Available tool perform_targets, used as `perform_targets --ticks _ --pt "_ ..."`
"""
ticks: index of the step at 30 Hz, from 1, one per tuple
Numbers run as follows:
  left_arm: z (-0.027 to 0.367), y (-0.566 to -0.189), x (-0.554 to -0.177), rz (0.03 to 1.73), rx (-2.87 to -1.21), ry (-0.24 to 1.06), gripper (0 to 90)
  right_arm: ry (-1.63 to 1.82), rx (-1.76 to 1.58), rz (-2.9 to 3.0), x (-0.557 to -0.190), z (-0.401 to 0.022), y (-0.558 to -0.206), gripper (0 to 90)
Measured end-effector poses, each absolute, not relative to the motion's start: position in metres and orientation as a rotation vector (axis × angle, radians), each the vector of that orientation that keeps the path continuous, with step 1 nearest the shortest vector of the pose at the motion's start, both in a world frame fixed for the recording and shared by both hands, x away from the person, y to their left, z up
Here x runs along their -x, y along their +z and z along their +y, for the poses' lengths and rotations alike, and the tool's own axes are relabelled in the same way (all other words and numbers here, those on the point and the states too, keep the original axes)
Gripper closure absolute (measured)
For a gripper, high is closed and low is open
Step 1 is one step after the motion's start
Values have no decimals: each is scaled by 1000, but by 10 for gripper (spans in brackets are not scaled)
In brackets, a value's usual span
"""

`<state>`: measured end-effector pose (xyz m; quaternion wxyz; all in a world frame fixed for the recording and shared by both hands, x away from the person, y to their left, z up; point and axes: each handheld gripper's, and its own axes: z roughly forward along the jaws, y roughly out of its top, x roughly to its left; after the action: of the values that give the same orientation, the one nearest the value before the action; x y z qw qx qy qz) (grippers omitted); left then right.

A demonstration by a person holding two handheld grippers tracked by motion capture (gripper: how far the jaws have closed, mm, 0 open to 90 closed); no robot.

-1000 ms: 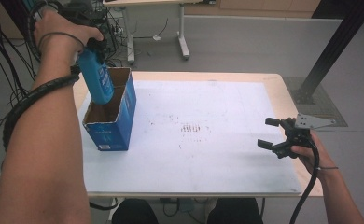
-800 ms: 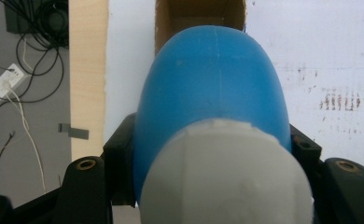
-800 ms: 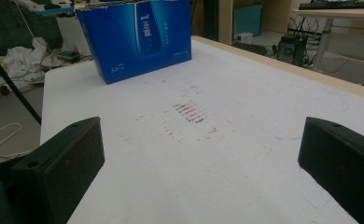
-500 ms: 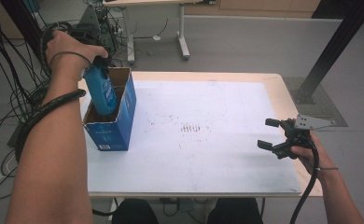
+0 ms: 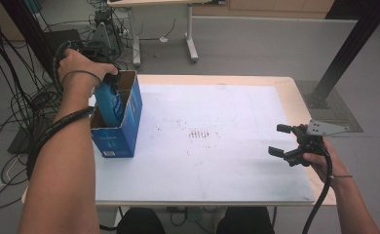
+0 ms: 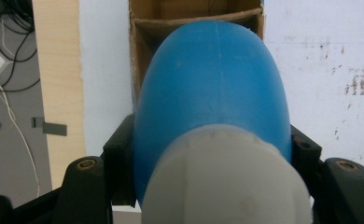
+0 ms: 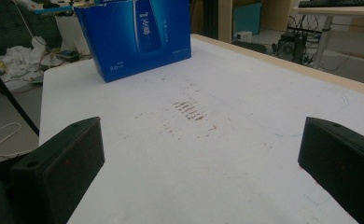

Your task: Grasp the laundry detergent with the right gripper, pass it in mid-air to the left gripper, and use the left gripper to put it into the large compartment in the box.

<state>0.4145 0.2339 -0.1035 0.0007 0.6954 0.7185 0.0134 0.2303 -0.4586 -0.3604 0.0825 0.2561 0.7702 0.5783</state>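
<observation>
Bottle point(image 5: 109, 103) going into the box, folks: blue body, pale grey cap, and in the high view it stands tilted in the mouth of the open blue carton point(image 5: 124, 127), lower part already down inside the cardboard walls. Left gripper point(image 5: 111, 78) is clamped on it up near the cap end, the person's left hand point(image 5: 79, 65) wrapped over the top. From the left gripper view the blue bottle point(image 6: 213, 88) bulges up between the two black jaws, both pressed against its sides, grey cap closest to the lens and the brown inside of the carton point(image 6: 143, 28) just beyond it.

Carton sits upright at the far left of the white table point(image 5: 217, 161), close to the table's left edge, flaps open. A patch of reddish-brown smudges point(image 5: 200, 134) marks the middle of the tabletop.

Over on the other side, right gripper point(image 5: 284, 140) hovers above the table's right edge, well apart from the carton, jaws spread wide with nothing between them. Its own view looks low across the table, the two black jaws far apart, the blue carton point(image 7: 133, 37) standing at the far end
</observation>
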Motion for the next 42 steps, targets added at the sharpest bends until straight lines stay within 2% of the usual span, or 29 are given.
perform_targets --ticks 42 --pt "235 -174 -420 2277 -2245 -68 379 1726 -792 2300 -230 -458 -366 2"
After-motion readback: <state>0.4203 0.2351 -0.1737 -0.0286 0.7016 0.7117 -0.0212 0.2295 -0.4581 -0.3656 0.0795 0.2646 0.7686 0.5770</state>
